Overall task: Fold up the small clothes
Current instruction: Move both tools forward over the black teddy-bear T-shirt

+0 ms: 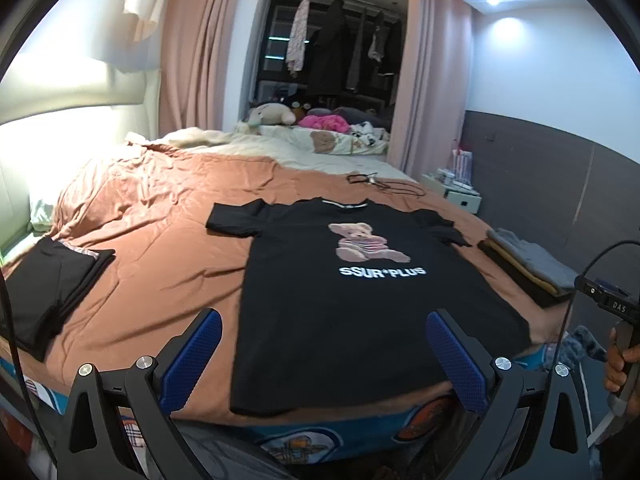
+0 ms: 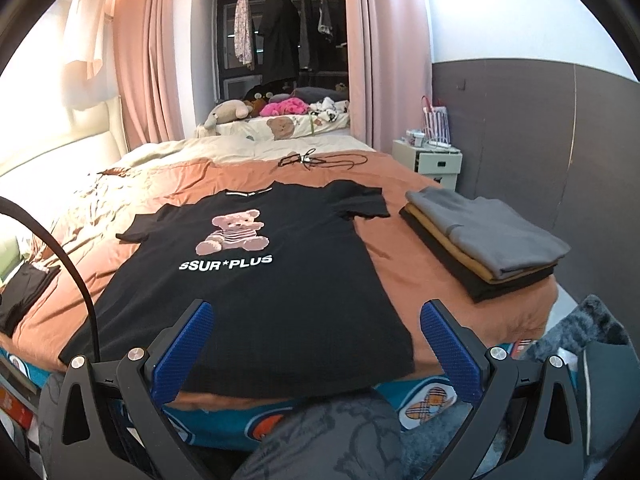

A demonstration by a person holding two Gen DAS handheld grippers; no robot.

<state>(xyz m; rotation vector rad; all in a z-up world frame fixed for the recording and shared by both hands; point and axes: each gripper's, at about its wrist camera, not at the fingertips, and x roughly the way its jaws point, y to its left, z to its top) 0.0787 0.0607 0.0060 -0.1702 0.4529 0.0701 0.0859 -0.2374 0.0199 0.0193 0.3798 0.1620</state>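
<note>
A: What's the biggest thing here?

B: The bed (image 2: 400,264), covered with a rust-orange blanket (image 1: 152,248). The black T-shirt (image 1: 340,312) lies flat on it, front up, with a bear print and the words SSUR*PLUS. Its collar points to the far end and its hem reaches the near edge of the bed.

A: And beside the shirt?

B: On its right, well apart from the sleeve, there is a stack of folded clothes (image 2: 484,240), grey on top, then mustard, then black. On the left there is a folded black garment (image 1: 52,284) near the bed's edge.

A: Where are the tools?

B: Both are held off the near edge of the bed, in front of the hem. The left gripper (image 1: 324,360) has its blue fingers (image 1: 192,360) spread wide, and the lower part of the shirt shows between them. The right gripper (image 2: 316,350) is also spread wide, framing the hem and the shirt's right lower corner. Neither touches the cloth.

A: Anything smaller?

B: A black cable (image 2: 316,160) lies on the blanket beyond the collar.
</note>
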